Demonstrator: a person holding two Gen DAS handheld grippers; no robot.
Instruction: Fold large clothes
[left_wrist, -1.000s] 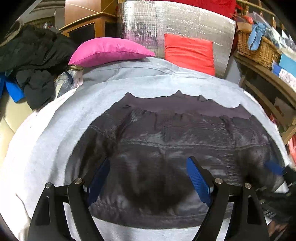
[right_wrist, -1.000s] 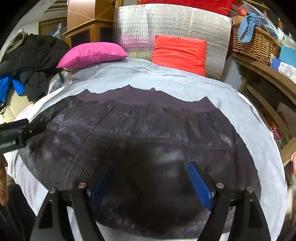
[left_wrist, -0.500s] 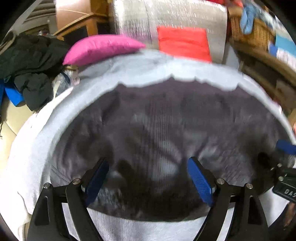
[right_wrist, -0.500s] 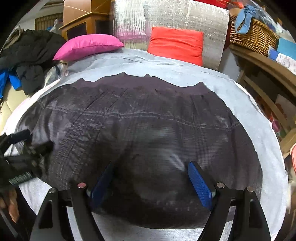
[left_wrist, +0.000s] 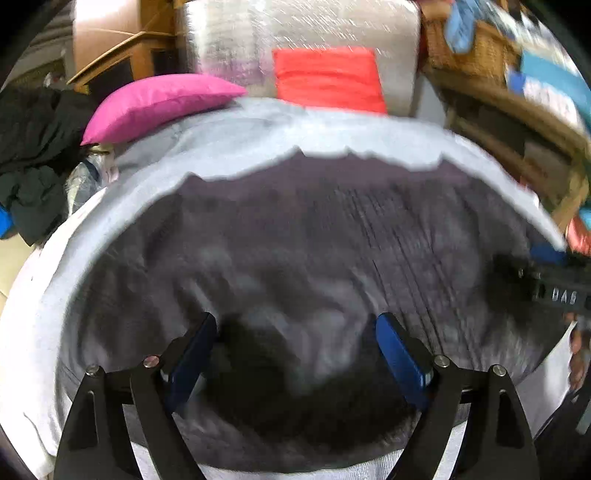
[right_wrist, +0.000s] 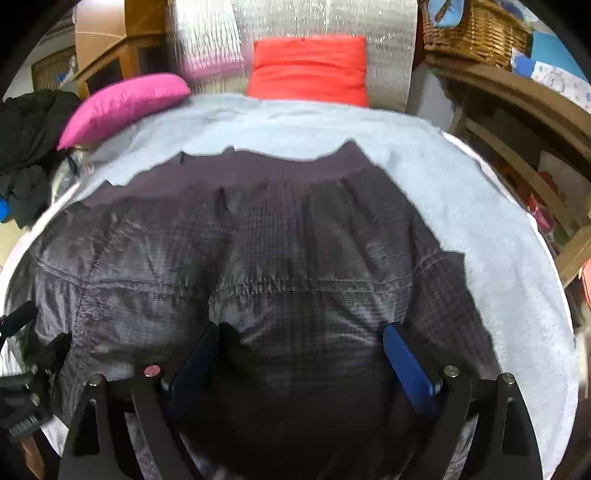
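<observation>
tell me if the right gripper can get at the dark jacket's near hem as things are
Probably yes. The right gripper hangs right over the dark jacket, jaws opening with only fabric below and nothing pinched. The left gripper sits off at the jacket's other side, out of the way.

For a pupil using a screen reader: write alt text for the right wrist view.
A dark purple-grey garment lies spread on a pale grey sheet, the right claw opening above it with nothing gripped. Behind are a pink pillow and a red cushion.

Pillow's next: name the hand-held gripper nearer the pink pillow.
Left hand-held gripper: over the jacket beside the pink pillow. Right hand-held gripper, jaws opening, gripping nothing: jacket's far side.
</observation>
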